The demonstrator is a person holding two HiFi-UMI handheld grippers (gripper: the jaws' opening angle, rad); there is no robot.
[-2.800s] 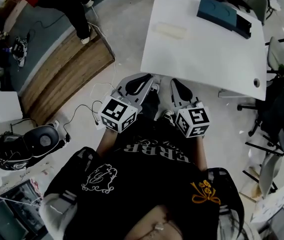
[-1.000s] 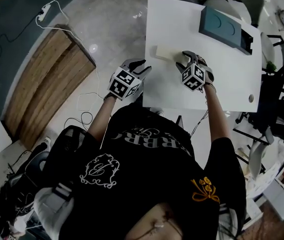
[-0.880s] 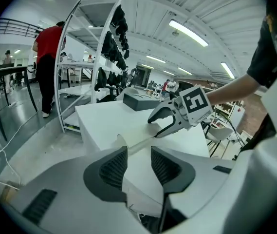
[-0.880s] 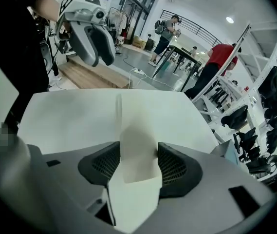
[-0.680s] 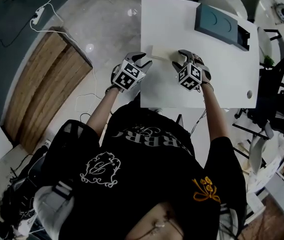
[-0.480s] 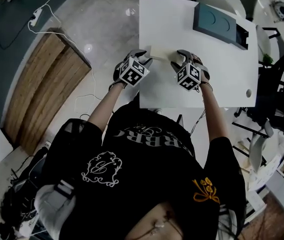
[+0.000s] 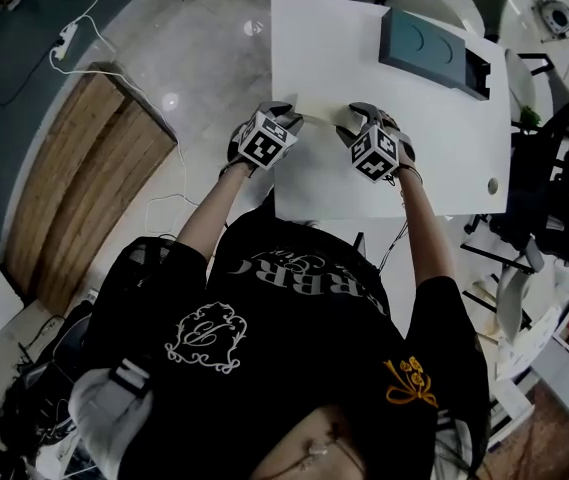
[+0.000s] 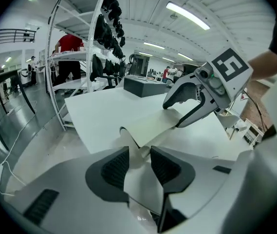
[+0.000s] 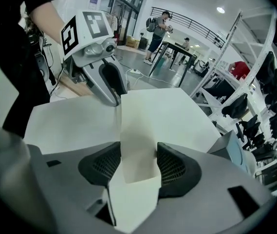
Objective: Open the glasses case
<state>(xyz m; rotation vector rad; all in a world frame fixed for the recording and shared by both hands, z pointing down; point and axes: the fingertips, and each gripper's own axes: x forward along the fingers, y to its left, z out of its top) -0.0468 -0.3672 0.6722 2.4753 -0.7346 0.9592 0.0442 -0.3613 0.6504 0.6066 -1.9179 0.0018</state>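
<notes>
Our left gripper has its jaws spread. They have just been opening, and the near end of the glasses case lies in the gap between them. We cannot see either pad pressing on it. Our right gripper pinches the other end, and the cream panel fills the space between its pads from side to side.

A second ago the left gripper hung off the table's left edge, well clear of the case. It has since come in over the edge and down, so its tips now bracket the case's left end. The right gripper has kept its post at the right end all that while. In the head view the case runs from 9 o'clock to 3 o'clock between the two grippers, flat on the table's near-left part. A dark grey box sits well apart at 1 o'clock, by the far corner.

We judge the reach to be over and the opening itself not yet begun, as the case lies flat and, as far as we can tell, shut. With one end anchored on the right, the left jaws need to close on their end, or on a flap there, before anything can be pulled apart. The panel looks thin and smooth, so a shallow bite may slip.
</notes>
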